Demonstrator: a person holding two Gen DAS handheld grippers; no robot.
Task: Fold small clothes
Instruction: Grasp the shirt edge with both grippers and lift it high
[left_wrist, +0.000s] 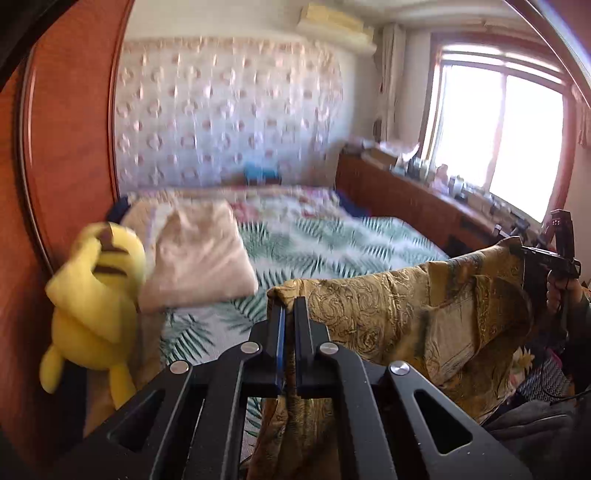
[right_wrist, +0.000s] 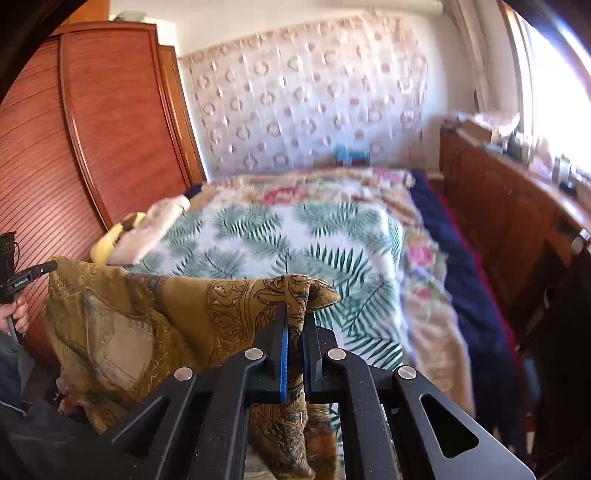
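Cloth (left_wrist: 406, 317), mustard with dark paisley, hangs stretched between both tools: left hand-held gripper (left_wrist: 290, 306) pinches one corner, right hand-held gripper (right_wrist: 295, 314) the other, above the bed (right_wrist: 295, 240) ahead.

Bright window (left_wrist: 498, 136) glare — blurred, fisheye-warped edges.

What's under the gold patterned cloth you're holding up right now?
The gold patterned cloth hangs stretched between the left gripper and right gripper, both shut on it. Beyond it lies the palm-leaf bedspread. What lies directly beneath is hidden by the cloth and grippers.
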